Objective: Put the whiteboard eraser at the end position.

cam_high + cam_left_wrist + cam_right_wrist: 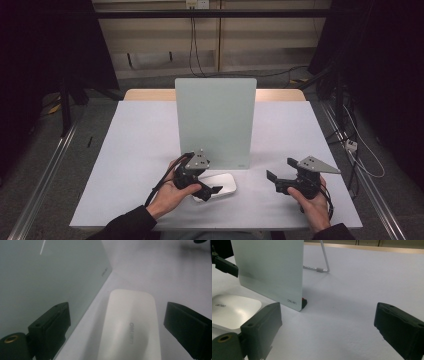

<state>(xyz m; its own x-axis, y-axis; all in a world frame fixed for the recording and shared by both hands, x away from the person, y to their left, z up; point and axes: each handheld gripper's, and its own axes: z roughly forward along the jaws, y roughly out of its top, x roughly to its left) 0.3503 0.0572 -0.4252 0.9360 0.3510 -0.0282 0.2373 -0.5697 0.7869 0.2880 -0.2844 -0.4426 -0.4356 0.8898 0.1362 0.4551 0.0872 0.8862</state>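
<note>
Left tongs (214,190) hover released, jaws either side of a white eraser (219,184) lying on the counter (135,150). Right tongs (281,175) are released too, empty, well apart. An upright board (216,120) stands just behind the eraser.

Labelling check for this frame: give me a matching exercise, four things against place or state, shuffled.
Things:
1. white flat case
2. upright pale green board
3. left gripper
4. right gripper

Places or states:
A. stands on the table, propped by a wire stand behind
B. jaws open over bare table, right of the board
C. lies flat in front of the board
D. jaws open on either side of the case

Pairs: 1-C, 2-A, 3-D, 4-B
</note>
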